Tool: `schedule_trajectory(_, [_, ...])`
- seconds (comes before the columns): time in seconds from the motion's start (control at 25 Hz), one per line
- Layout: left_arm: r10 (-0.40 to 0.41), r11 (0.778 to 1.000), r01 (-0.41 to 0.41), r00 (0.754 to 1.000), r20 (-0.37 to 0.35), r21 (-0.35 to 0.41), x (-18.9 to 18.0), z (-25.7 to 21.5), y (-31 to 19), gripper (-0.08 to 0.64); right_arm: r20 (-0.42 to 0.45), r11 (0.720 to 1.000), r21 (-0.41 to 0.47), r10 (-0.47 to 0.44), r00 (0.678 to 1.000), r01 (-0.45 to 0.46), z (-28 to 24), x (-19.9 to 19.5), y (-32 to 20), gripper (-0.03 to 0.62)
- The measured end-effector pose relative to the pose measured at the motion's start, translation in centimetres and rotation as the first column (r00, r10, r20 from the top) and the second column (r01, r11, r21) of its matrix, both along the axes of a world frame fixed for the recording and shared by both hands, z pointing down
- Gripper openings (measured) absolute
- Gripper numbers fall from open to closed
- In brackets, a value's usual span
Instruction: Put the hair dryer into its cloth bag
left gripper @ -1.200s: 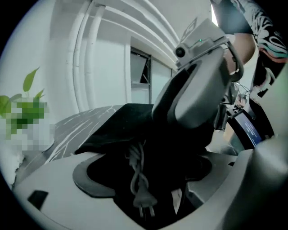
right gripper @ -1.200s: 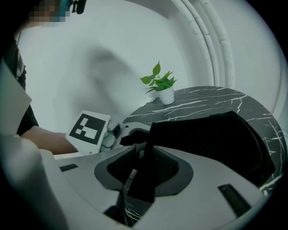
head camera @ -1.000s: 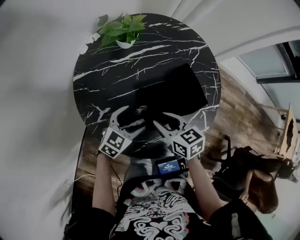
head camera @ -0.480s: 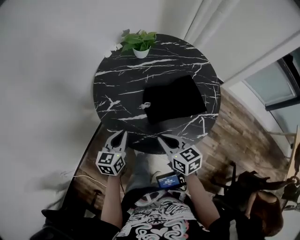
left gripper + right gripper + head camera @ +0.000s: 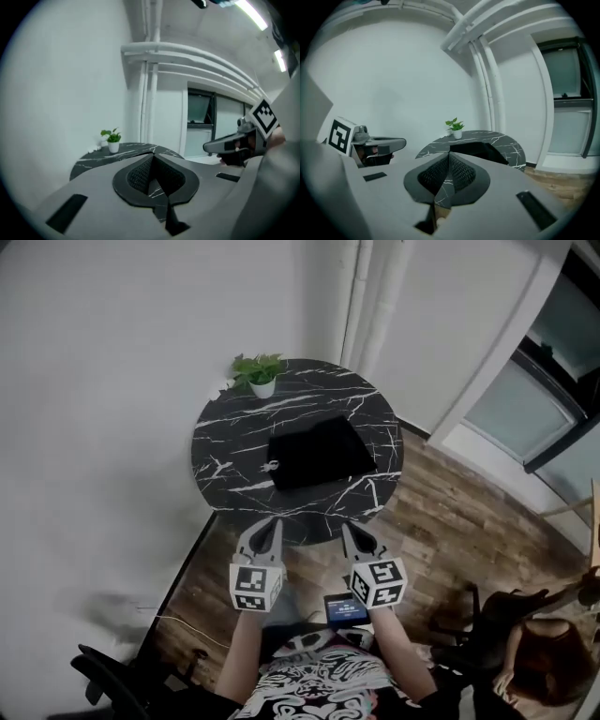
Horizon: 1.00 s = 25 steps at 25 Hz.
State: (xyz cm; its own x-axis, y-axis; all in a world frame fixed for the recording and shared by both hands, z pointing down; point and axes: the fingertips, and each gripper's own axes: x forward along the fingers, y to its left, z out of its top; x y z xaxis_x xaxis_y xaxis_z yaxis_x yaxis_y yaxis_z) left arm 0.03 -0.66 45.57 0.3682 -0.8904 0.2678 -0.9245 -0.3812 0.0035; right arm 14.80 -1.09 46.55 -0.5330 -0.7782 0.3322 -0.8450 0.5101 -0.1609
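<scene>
– Left claw (image 5: 271, 523) first: how does it stand?
– Its pads are pressed together with nothing between them, as its own view shows (image 5: 152, 157). The right claw (image 5: 350, 530) is closed the same way and is just as empty (image 5: 449, 155).
– Where are they?
– Side by side off the near edge of the round tabletop (image 5: 234, 442), over the wooden floor (image 5: 441, 521), both aimed toward the far side.
– And the cloth bag?
– The cloth bag (image 5: 317, 452) lies flat at the middle of the tabletop, black on black marble, well apart from both claws. It is farther away than their tips, and neither touches it. From the right claw it shows just past the tips, slightly right (image 5: 480, 150).
– The hair dryer?
– No view shows it, so I cannot tell whether the bag holds it.
– Anything else up there?
– A small potted plant (image 5: 261, 381) sits at the far left rim.
</scene>
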Motion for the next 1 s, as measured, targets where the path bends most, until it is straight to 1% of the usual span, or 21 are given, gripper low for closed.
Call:
schedule_trajectory(0.04, [0.003,1.0,-0.004,0.999,0.037,0.027,0.4,-0.9,0.6,0.014,-0.008,0.999,0.028,0.015,1.0,-0.014,-1.1,0.5,0.3,0.02])
schedule_trajectory(0.12, [0.006,0.997,-0.01,0.998,0.055,0.075,0.9,-2.7,1.6,0.014,-0.028,0.996,0.085,0.028,0.999,-0.025,-3.1,1.1,1.0,0.018])
schedule_trajectory(0.16, [0.003,0.994,-0.011,0.998,0.069,0.111,1.0,-3.7,2.1,0.014,-0.039,0.994,0.11,0.029,0.999,-0.025,-3.9,1.2,1.3,0.018])
schedule_trajectory(0.2, [-0.003,0.988,-0.015,0.994,0.113,0.156,1.1,-4.6,2.4,0.014,-0.05,0.991,0.13,0.029,0.998,-0.022,-4.4,1.2,1.7,0.018])
schedule_trajectory(0.28, [-0.013,0.972,-0.042,0.973,0.232,0.23,1.6,-5.8,2.7,0.014,-0.074,0.988,0.153,0.029,0.997,-0.018,-4.7,1.1,2.1,0.018])
schedule_trajectory(0.32, [-0.009,0.969,-0.054,0.968,0.251,0.241,1.8,-6.1,2.7,0.014,-0.083,0.987,0.158,0.032,0.996,-0.018,-4.6,1.1,2.2,0.018])
schedule_trajectory(0.44, [0.011,0.972,-0.054,0.983,0.185,0.229,1.7,-6.5,3.0,0.014,-0.09,0.987,0.155,0.044,0.995,-0.03,-4.2,1.1,2.6,0.018])
schedule_trajectory(0.52, [0.014,0.974,-0.05,0.987,0.16,0.22,1.5,-6.4,3.5,0.014,-0.071,0.988,0.146,0.065,0.995,-0.054,-4.2,1.4,2.9,0.018])
schedule_trajectory(0.6, [0.006,0.977,-0.031,0.993,0.118,0.21,0.9,-6.1,3.9,0.014,-0.054,0.988,0.133,0.09,0.995,-0.082,-4.0,1.7,3.1,0.018])
schedule_trajectory(0.68, [0.004,0.979,-0.022,0.996,0.091,0.203,0.4,-5.7,4.4,0.014,-0.059,0.987,0.132,0.099,0.993,-0.091,-3.7,1.7,3.7,0.018])
schedule_trajectory(0.88, [0.031,0.98,-0.05,0.994,0.101,0.191,0.2,-5.3,5.2,0.014,-0.071,0.985,0.139,0.114,0.991,-0.103,-3.9,1.6,4.7,0.018])
schedule_trajectory(1.0, [0.038,0.981,-0.059,0.993,0.115,0.187,0.2,-5.0,5.3,0.014,-0.072,0.982,0.159,0.119,0.99,-0.107,-4.4,1.5,4.7,0.018])
